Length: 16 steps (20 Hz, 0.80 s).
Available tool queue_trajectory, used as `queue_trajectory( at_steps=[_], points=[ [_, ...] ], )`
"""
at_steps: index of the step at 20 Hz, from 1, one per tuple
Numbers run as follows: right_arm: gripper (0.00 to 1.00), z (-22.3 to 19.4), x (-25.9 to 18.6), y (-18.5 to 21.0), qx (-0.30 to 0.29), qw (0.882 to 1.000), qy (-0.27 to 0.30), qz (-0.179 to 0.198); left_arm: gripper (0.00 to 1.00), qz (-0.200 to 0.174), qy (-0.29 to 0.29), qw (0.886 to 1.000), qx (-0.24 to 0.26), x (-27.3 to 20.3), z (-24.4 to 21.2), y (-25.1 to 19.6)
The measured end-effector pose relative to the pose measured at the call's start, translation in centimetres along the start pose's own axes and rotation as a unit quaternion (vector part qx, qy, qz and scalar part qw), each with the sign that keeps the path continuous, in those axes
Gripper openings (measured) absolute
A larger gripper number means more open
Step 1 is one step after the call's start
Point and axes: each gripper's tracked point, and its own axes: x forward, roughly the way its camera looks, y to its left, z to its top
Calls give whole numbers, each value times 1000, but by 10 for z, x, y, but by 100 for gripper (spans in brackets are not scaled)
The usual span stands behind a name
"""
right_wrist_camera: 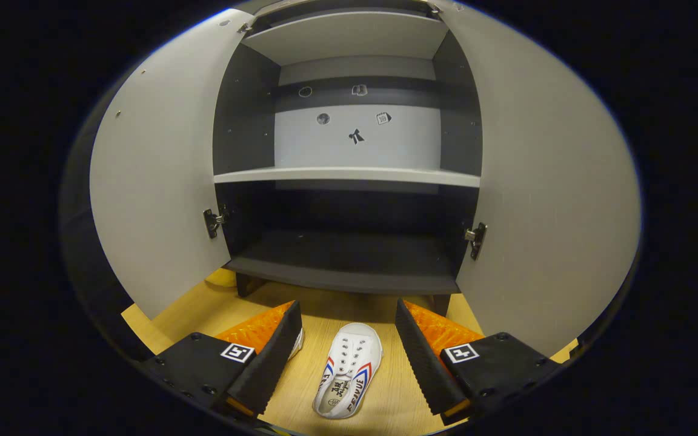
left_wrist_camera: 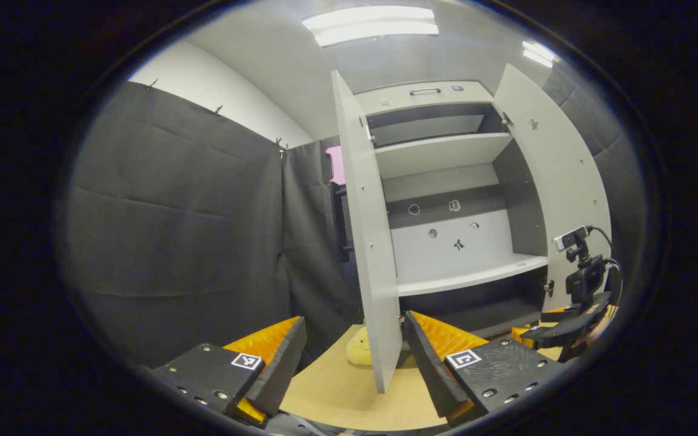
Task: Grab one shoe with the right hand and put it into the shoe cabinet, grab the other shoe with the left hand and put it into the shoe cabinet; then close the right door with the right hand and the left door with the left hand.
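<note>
In the right gripper view a white shoe (right_wrist_camera: 349, 369) with red and blue stripes lies on the wooden floor (right_wrist_camera: 385, 399), toe toward the shoe cabinet (right_wrist_camera: 349, 175). My right gripper (right_wrist_camera: 346, 306) hangs open above it, one finger on each side, touching nothing. The toe of a second white shoe (right_wrist_camera: 297, 343) peeks out behind the left finger. Both cabinet doors (right_wrist_camera: 155, 181) stand wide open and the dark bottom shelf (right_wrist_camera: 343, 254) holds nothing. My left gripper (left_wrist_camera: 354, 319) is open too, farther back, facing the edge of the left door (left_wrist_camera: 373, 242). The right gripper (left_wrist_camera: 567, 330) shows low by the right door (left_wrist_camera: 555, 181).
A small yellow object (left_wrist_camera: 358, 350) lies on the floor behind the left door, near the cabinet's foot (right_wrist_camera: 222, 277). Black cloth walls (left_wrist_camera: 173, 230) close the booth on the left. A drawer with a handle (left_wrist_camera: 425, 91) tops the cabinet.
</note>
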Motion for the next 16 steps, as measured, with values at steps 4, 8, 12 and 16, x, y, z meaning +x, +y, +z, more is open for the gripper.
queue_trajectory(
  at_steps=[4, 8, 12, 16],
  points=[
    [97, -35, 24, 9, 1, 999, 50, 18, 93, 15, 10, 1000, 6, -3, -6, 10],
    [98, -69, 44, 19, 13, 993, 109, 34, 93, 27, 17, 999, 9, -4, -8, 13],
    [97, -94, 55, 25, 9, 988, 147, 40, 100, 35, 27, 999, 13, -5, -11, 16],
    [94, -119, 62, 32, 12, 981, 189, 47, 100, 40, 38, 998, 17, -11, -13, 19]
  ],
)
